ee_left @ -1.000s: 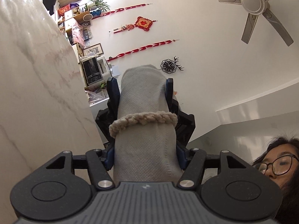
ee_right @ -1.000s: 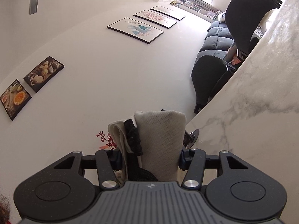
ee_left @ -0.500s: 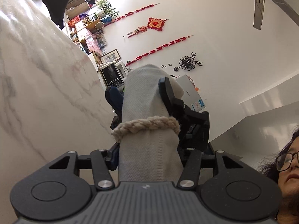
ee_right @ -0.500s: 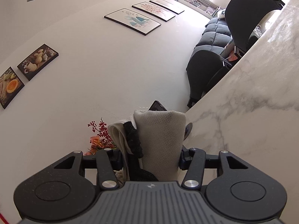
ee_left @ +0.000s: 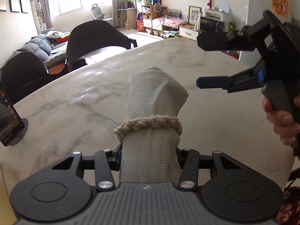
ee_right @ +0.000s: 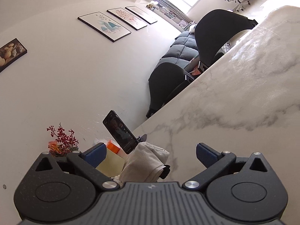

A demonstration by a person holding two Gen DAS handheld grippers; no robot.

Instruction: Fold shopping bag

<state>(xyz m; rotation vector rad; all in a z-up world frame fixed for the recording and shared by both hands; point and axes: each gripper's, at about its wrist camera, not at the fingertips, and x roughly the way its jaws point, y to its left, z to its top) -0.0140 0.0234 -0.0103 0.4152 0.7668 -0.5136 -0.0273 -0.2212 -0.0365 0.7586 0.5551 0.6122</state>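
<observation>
Beige bag [ee_left: 151, 123], 1, clenched in left tool [ee_left: 149, 150]; right tool [ee_right: 150, 152] opening, released.

**Daylight floods in, windows blown out**

We see strong daylight from the far windows [ee_left: 71, 1], which burn to plain white in both views. It lays a pale glare across the marble desk [ee_left: 78, 97]. The chairs [ee_left: 97, 37] read as near-black shapes against it. Both pictures are sharp, though the fisheye bends the walls and desk edge, and the corners go dark.
</observation>
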